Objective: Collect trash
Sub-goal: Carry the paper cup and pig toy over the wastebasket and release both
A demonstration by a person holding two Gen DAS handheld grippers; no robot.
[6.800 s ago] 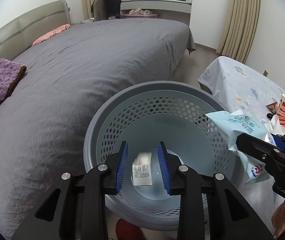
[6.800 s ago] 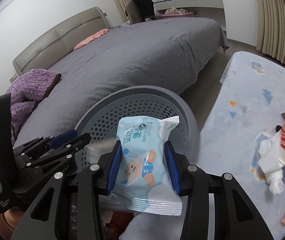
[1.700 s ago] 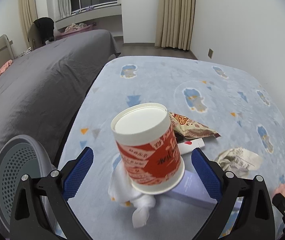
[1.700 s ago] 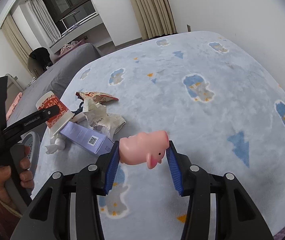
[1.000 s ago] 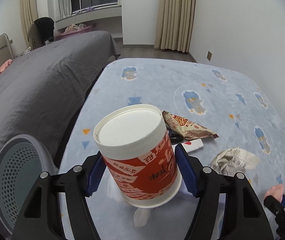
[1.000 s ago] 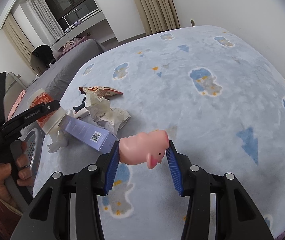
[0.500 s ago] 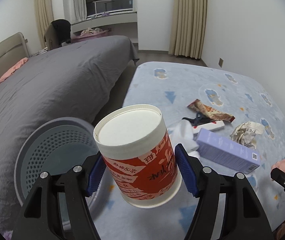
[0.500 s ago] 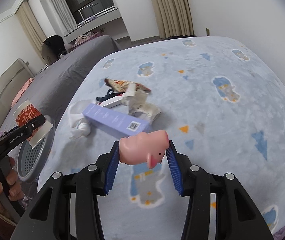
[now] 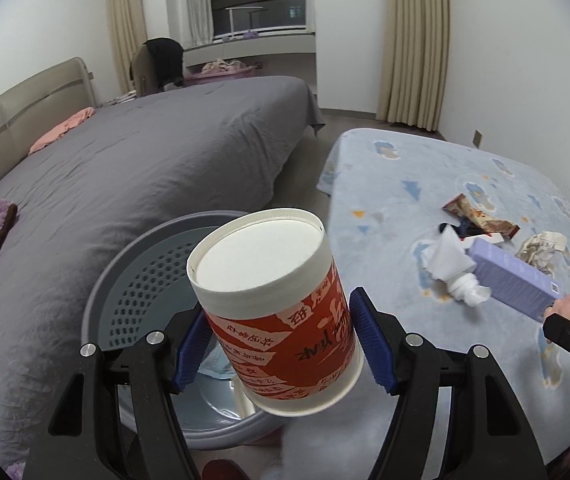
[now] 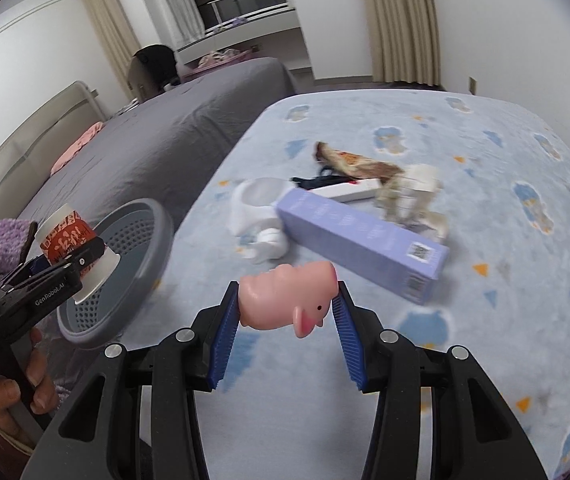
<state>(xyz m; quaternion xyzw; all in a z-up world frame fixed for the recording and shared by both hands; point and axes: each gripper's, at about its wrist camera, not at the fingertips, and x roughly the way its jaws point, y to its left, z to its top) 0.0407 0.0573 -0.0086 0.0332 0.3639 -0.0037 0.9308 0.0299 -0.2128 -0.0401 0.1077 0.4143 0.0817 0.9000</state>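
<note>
Your left gripper (image 9: 275, 340), clamped on the cup (image 9: 275, 304), hangs over the basket (image 9: 125, 280) rim, nearer than your right (image 10: 287, 320) (gripping a pink toy (image 10: 289, 298))

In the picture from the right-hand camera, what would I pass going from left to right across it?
Red and white paper cup → grey perforated basket → white crumpled tissue → pink pig toy held in the right tool → purple box → crumpled paper.

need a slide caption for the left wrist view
Left gripper holds a red and white paper cup tilted above the grey perforated basket beside the bed.
</note>
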